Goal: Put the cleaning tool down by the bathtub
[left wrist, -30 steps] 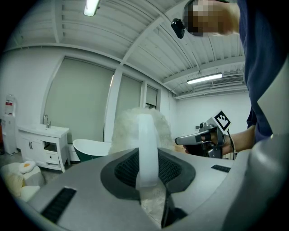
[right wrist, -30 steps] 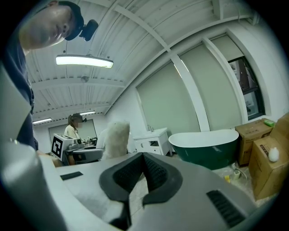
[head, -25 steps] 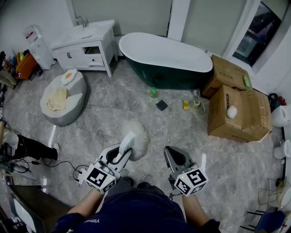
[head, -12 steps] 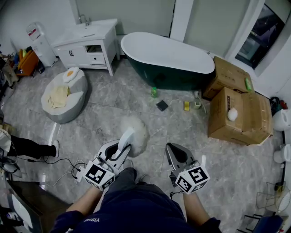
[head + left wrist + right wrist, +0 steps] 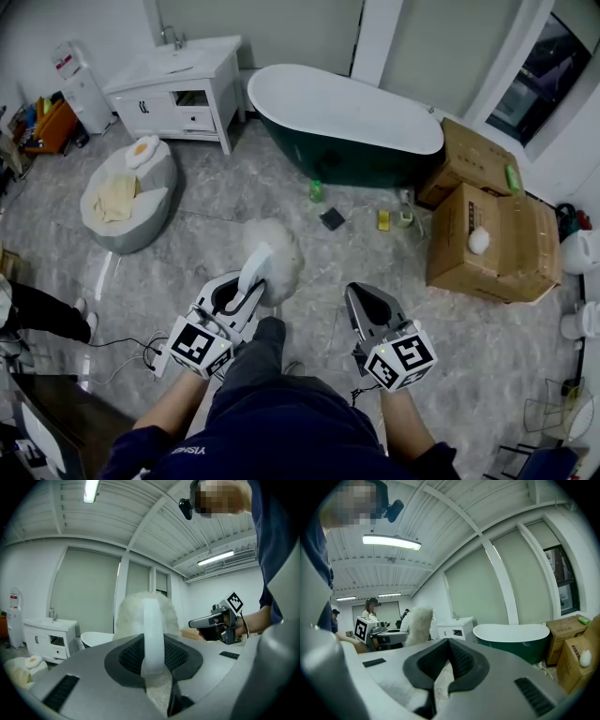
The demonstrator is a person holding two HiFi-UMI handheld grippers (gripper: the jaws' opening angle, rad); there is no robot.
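Duster [image 5: 277, 261], clamped by its white handle in my left gripper [image 5: 234, 298] well short of the bathtub [image 5: 347, 112] while my right gripper [image 5: 368, 314] sits closed and empty, could pivot or slip if swung forward abruptly.

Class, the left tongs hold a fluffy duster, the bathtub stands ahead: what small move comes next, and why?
Probably carry the duster forward toward the bathtub: the left tongs grip it, yet a stretch of floor separates it from the tub, so releasing now seems premature.
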